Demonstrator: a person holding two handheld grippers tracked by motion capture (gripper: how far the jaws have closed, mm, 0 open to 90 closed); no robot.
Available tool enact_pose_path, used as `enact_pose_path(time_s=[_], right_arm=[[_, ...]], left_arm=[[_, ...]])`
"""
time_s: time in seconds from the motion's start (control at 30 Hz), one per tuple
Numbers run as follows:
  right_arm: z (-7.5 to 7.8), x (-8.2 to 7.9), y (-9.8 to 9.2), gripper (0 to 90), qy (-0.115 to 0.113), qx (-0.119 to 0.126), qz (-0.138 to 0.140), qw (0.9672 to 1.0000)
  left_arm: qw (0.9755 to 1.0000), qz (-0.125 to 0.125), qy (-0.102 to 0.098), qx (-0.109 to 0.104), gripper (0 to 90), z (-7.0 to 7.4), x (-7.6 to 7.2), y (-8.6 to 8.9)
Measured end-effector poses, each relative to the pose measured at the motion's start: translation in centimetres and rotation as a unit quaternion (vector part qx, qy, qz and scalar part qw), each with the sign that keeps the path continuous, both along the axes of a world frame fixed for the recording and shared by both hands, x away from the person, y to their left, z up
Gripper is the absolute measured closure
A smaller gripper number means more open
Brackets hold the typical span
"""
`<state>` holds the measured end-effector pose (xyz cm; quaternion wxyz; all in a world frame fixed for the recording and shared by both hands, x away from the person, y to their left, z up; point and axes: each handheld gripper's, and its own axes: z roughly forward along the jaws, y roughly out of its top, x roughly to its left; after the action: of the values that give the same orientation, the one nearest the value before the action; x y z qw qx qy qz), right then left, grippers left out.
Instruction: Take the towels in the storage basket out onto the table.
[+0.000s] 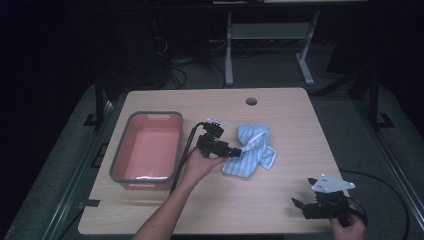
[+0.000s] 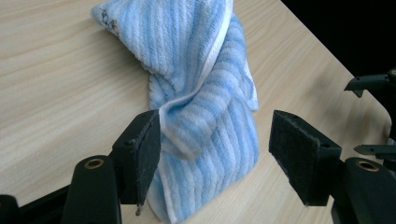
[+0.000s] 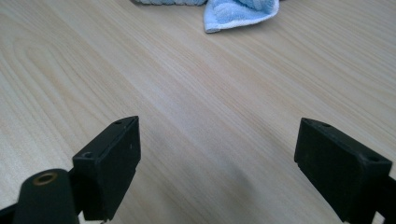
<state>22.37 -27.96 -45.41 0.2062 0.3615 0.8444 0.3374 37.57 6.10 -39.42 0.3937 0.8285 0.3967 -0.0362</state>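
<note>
Tub [image 1: 146,148]: grey-rimmed, pink inside, at the left of the table [image 1: 280,200]; nothing visible in it. Left gripper [image 1: 239,151]: held just right of the tub, tips at the left edge of the towel [image 1: 252,150]; jaws open, one pad touching a fold of the cloth, the other standing clear of it, so nothing is clamped. Towel [image 2: 205,116]: blue and white striped, bunched and twisted, lying near the middle of the table, apart from the tub. Step in hand, as judged: taking hold of the towel; best done by pushing the jaws deeper over the thick twisted fold before closing, so the grip catches several layers rather than a loose edge. Right gripper [image 1: 301,206]: at the near right corner, well apart from the towel; jaws wide open over bare wood.
</note>
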Motion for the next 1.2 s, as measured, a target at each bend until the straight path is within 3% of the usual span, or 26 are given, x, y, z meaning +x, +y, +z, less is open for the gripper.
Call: enact_pose_path(time_s=[0.63, 1.2], right_arm=[[0.0, 0.0, 0.0, 13.9, 0.003, -0.002, -0.004, 1.0000], [-0.1, 0.0, 0.1, 13.9, 0.003, -0.006, -0.002, 1.0000]], left_arm=[[0.9997, 0.001, 0.003, -0.023, 33.0, -1.0, -2.2, 2.1], [0.9996, -0.012, -0.001, -0.024, 29.9, -1.8, -4.6, 3.1]])
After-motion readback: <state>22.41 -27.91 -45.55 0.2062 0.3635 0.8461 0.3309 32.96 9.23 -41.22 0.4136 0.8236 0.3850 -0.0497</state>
